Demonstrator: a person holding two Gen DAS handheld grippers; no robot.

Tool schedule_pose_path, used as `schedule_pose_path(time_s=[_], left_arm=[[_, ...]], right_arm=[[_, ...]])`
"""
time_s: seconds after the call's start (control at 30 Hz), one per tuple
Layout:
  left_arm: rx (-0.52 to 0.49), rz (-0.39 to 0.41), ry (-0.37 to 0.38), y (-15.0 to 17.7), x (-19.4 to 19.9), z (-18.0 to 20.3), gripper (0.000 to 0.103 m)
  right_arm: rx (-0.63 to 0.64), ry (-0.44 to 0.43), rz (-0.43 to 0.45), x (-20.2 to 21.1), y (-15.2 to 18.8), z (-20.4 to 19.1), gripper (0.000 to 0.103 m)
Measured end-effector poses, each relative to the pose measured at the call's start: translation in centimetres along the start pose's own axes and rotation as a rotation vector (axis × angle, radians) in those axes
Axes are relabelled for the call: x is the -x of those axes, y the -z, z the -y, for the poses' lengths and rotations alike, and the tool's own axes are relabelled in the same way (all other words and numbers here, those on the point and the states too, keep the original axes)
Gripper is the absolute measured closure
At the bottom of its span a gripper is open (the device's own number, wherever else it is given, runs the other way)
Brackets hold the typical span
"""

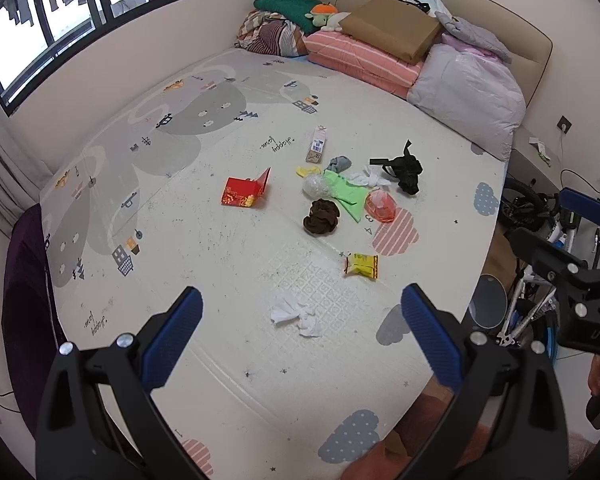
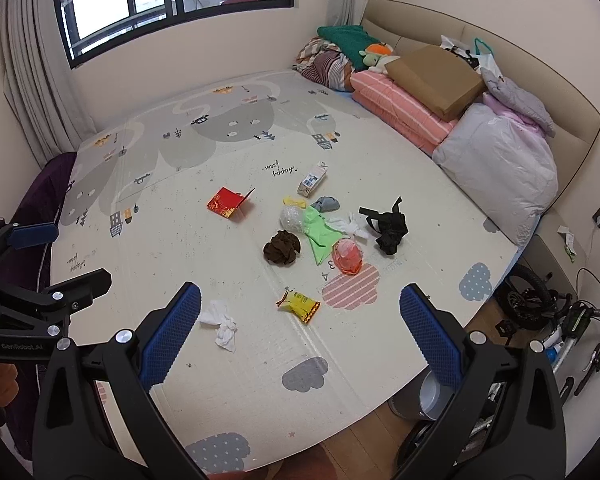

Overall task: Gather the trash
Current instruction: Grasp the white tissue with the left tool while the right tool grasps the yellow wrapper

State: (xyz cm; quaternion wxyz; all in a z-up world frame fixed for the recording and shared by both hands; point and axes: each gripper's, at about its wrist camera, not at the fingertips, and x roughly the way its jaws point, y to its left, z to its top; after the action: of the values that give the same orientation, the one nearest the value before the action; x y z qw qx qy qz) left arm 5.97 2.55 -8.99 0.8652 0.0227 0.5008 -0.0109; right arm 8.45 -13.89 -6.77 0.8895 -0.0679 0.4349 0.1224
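1. Both tools hover above the near edge of the bed [image 1: 228, 360], holding nothing. The left tool [image 1: 300, 336] has its jaws spread wide, and so does the right tool [image 2: 300, 332].
2. The trash lies scattered on the play mat that covers the bed. Nearest is a crumpled white tissue [image 1: 296, 316], just ahead of the left tool. A yellow snack wrapper [image 2: 299, 305] lies a little farther, right of the tissue.
3. Farther on sits a cluster: a brown wad [image 1: 321, 217], a green wrapper [image 1: 346, 194], a clear plastic ball [image 1: 315, 185], an orange bag [image 1: 381, 205], a black bag [image 1: 404, 168] and a small carton [image 1: 317, 145]. A red packet [image 1: 245, 192] lies apart on the left.
4. The tissue seems the sensible first pick: lower the left tool straight down, straddle the thickest fold and close gently so it bunches and does not slip.
5. The cluster pieces touch or overlap, so pulling one may drag another.
6. No bin clearly shows; a grey round container [image 2: 432, 396] stands on the floor at the near right.
7. Pillows [image 2: 404, 108] and a bicycle [image 2: 556, 320] stay well apart from the work.
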Motion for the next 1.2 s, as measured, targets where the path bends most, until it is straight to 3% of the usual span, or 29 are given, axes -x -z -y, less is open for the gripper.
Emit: schedule_pose_path(time_s=[0.2,0.6,0.83,1.03,1.1,1.17,1.2], left_arm=[[0.045,-0.063,-0.008,0.7,-6.8,-0.1,0.004],[0.104,-0.242,-0.058,6.3,-23.8,0.4,0.004],[0.127,-0.257,-0.068,8.0,-31.3,0.4,0.004],[0.136,-0.280,-0.055,9.7,-35.6,0.4,0.004],[0.129,-0.286,-0.051,10.1,-36.5,0.7,0.007],[0.128,-0.285,-0.049,10.3,-37.1,1.1,0.012],[0.127,-0.293,-0.043,10.4,-37.5,1.2,0.035]], right_arm=[[0.023,-0.036,-0.073,-8.4,1.0,1.4,0.007],[0.071,-0.094,-0.184,-26.6,6.9,1.4,0.007],[0.130,-0.088,-0.199,-34.8,9.6,0.7,0.007],[0.158,-0.080,-0.218,-39.6,11.6,0.5,0.007],[0.168,-0.080,-0.226,-40.4,12.2,0.6,0.011],[0.177,-0.083,-0.240,-41.2,12.7,0.6,0.022],[0.180,-0.089,-0.251,-41.6,13.0,0.6,0.038]])
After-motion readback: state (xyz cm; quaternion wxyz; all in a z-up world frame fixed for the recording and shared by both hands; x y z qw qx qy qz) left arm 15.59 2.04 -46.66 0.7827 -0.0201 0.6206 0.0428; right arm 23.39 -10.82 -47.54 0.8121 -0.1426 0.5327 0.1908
